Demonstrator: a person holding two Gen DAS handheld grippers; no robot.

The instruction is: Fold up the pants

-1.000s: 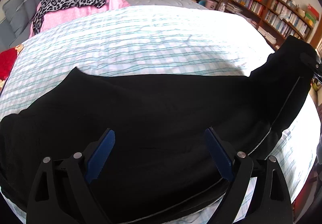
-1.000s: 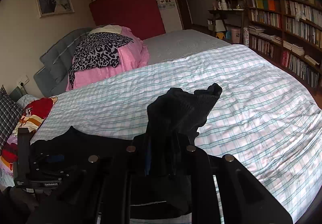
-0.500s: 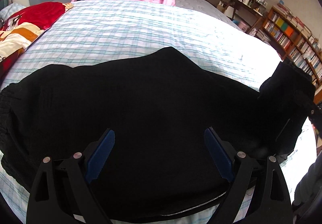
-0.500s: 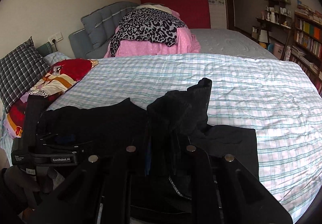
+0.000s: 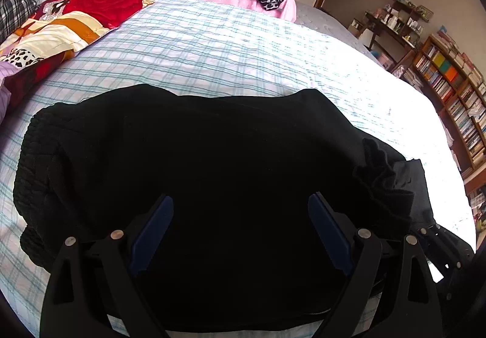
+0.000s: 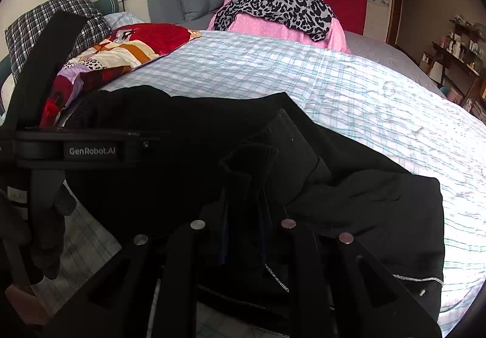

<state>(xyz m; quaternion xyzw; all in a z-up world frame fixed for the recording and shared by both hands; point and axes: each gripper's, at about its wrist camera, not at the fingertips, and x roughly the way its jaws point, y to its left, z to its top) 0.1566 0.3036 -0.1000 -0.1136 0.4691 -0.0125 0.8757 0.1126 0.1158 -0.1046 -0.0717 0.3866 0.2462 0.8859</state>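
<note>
A ribbed cuff of the black knit pants [image 6: 249,168] is pinched between the narrowly closed fingers of the right gripper [image 6: 244,234]. The left gripper [image 5: 240,231] is spread wide above the pants, which are laid crumpled across the blue-checked quilted bedspread [image 5: 227,52].

The pants [image 5: 231,162] lie on the bed [image 5: 231,58], pillows [image 6: 48,22] and piled bedding [image 6: 273,13] behind them.
</note>
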